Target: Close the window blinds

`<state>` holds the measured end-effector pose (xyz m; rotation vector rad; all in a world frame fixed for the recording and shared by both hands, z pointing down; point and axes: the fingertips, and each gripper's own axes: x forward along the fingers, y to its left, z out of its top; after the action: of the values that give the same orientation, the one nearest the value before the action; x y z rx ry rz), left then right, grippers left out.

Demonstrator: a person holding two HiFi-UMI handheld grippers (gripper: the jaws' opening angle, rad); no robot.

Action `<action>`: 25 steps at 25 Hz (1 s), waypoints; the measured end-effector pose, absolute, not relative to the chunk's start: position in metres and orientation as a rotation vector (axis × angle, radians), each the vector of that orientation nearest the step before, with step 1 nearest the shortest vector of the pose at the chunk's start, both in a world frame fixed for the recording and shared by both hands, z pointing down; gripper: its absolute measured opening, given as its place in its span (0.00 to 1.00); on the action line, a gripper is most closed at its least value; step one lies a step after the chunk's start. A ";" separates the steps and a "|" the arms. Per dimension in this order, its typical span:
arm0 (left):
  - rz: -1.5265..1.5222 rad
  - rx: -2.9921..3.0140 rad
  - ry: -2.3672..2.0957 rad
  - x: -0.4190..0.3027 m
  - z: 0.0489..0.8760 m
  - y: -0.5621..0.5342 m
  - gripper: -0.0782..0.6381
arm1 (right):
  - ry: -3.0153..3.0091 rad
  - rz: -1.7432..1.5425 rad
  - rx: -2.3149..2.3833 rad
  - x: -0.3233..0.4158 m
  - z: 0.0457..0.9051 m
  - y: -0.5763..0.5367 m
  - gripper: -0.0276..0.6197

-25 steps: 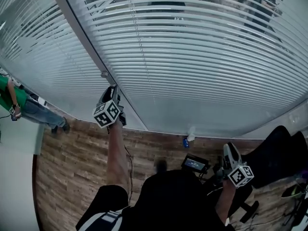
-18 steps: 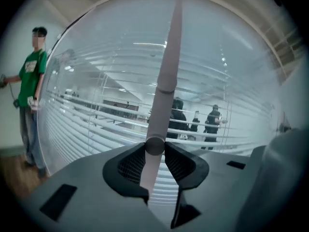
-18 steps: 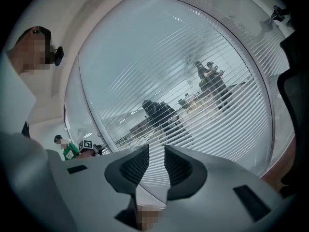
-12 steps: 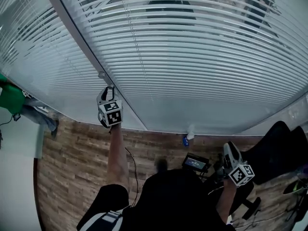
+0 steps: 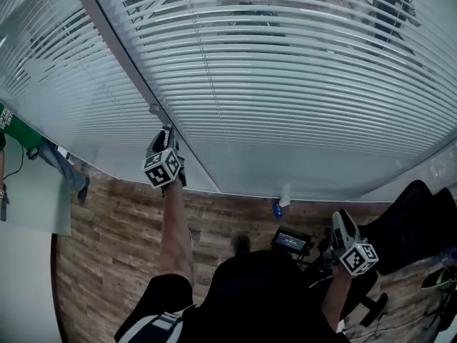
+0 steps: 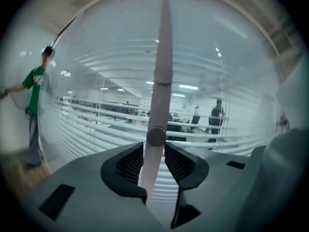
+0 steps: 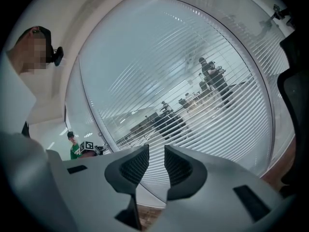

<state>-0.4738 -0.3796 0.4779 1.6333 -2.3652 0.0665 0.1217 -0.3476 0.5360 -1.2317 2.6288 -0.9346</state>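
Note:
White slatted blinds (image 5: 300,84) cover the glass wall, their slats tilted enough that an office shows through. The blinds' pale tilt wand (image 6: 161,81) hangs beside the window mullion (image 5: 121,63). Its capped lower end (image 6: 156,136) sits between the jaws of my left gripper (image 6: 154,149). Those jaws have just been closing, and both pads now touch the wand. In the head view the left gripper (image 5: 168,138) is raised against the mullion. My right gripper (image 5: 341,224) hangs low at the right, away from the blinds. In its own view the right gripper (image 7: 157,161) is open with nothing between its jaws.
A person in green (image 5: 14,131) stands at the far left. A black chair (image 5: 414,220) is low at the right. A small device with a screen (image 5: 289,241) and a white-and-blue item (image 5: 284,200) lie on the wooden floor (image 5: 107,249) under the window.
The left gripper has rolled a little at the mullion while staying about where it was. The person in green has shifted at the left edge. The right gripper has not moved.

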 end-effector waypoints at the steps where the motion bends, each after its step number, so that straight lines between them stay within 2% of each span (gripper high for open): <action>1: -0.062 1.634 -2.315 -0.474 0.477 -0.379 0.29 | 2.628 -0.934 -1.233 0.122 0.536 -0.347 0.20; 8: -0.371 1.647 -2.196 -0.477 0.468 -0.382 0.30 | 2.615 -0.936 -1.259 0.128 0.537 -0.344 0.20; 13: -0.335 1.636 -2.234 -0.479 0.466 -0.381 0.30 | 2.611 -0.941 -1.266 0.132 0.539 -0.342 0.20; 16: -0.150 1.655 -2.307 -0.477 0.466 -0.382 0.30 | 2.613 -0.939 -1.258 0.130 0.539 -0.343 0.20; 25: 0.734 1.598 -2.548 -0.476 0.479 -0.384 0.29 | 2.625 -0.936 -1.238 0.126 0.541 -0.345 0.20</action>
<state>-0.4759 -0.3841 0.4792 1.5981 -2.5476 0.7345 0.1260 -0.3453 0.5405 -1.2382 2.6253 -0.9363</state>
